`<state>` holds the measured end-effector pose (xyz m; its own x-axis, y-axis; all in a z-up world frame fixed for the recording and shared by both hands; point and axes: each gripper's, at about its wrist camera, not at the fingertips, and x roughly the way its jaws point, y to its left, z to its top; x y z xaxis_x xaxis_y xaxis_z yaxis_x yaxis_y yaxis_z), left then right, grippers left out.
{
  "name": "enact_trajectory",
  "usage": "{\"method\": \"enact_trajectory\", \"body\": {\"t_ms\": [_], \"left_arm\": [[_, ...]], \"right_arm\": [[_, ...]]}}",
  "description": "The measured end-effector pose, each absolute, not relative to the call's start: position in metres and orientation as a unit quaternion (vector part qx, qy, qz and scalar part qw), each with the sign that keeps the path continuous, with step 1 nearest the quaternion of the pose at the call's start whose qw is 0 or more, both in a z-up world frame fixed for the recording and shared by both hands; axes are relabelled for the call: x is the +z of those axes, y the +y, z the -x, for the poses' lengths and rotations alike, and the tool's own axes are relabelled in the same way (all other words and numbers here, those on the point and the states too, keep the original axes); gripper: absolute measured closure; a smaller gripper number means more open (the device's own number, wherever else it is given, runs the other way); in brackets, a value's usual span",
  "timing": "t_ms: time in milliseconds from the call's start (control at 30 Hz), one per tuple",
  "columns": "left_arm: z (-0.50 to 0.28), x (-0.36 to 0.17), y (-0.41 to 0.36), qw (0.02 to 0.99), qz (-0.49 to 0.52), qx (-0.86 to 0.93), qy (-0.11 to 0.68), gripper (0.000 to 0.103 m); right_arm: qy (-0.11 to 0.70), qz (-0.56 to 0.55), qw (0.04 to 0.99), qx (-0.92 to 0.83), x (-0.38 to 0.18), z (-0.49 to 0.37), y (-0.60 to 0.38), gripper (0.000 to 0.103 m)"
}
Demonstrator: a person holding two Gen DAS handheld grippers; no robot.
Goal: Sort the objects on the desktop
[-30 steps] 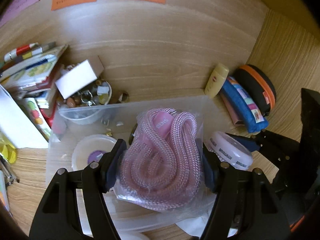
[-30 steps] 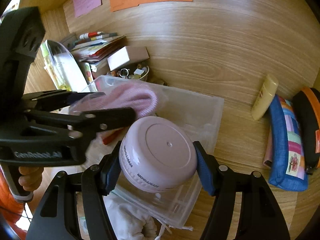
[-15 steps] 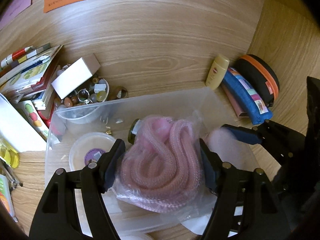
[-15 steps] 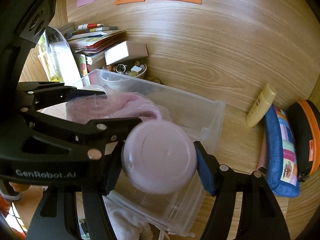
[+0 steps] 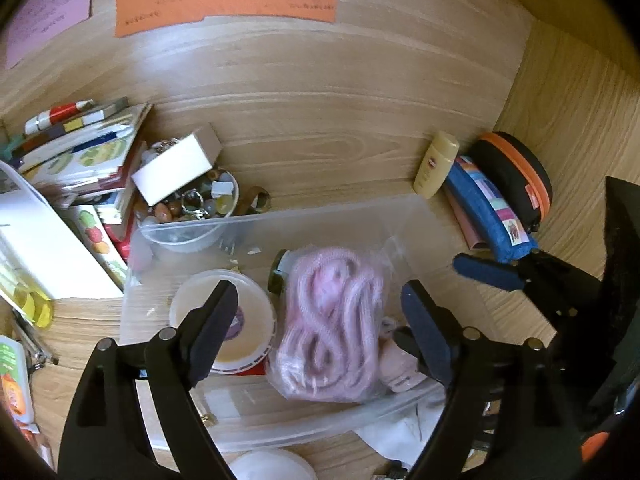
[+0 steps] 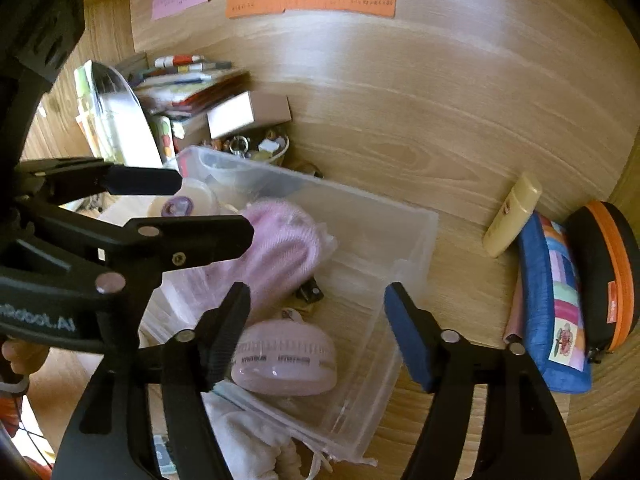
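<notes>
A clear plastic bin (image 5: 340, 216) (image 6: 404, 240) stands on the wooden desk. Inside lie a bagged pink rope (image 5: 332, 320) (image 6: 280, 252), a round pink case (image 6: 284, 360) and a white tub with a purple label (image 5: 224, 316). My left gripper (image 5: 320, 328) is open above the rope, its jaws wide apart and empty. My right gripper (image 6: 318, 336) is open above the pink case, touching nothing. The left gripper also shows in the right wrist view (image 6: 216, 212), and the right gripper's blue pad shows in the left wrist view (image 5: 486, 272).
A bowl of small trinkets (image 5: 192, 208) with a white box (image 5: 176, 164) on it, and stacked books (image 5: 80, 152), sit left of the bin. A cream bottle (image 5: 436, 164), a blue patchwork pouch (image 6: 556, 308) and a black-orange case (image 6: 608, 272) lie to the right. White cloth (image 6: 248, 440) lies in front.
Both grippers opened. The pink rope dropped from the left gripper into the bin, and the pink case dropped from the right gripper into the bin beside it.
</notes>
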<state>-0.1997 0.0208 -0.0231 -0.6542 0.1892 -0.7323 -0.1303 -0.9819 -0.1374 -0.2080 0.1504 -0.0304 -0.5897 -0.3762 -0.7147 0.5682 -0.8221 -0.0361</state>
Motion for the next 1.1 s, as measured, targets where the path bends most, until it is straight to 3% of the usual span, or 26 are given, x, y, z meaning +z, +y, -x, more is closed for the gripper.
{"method": "enact_trajectory", "body": {"t_ms": [267,1100], "left_arm": [[0.180,-0.003,0.012,0.069,0.382,0.921,-0.035,0.011],[0.079,0.001,-0.042,-0.009,0.357,0.934,-0.005,0.005]], "right_arm": [[0.124,-0.336,0.258,-0.897,-0.007,0.191,0.160,0.017],[0.083,-0.272,0.220,-0.933,0.033,0.098,0.212,0.000]]}}
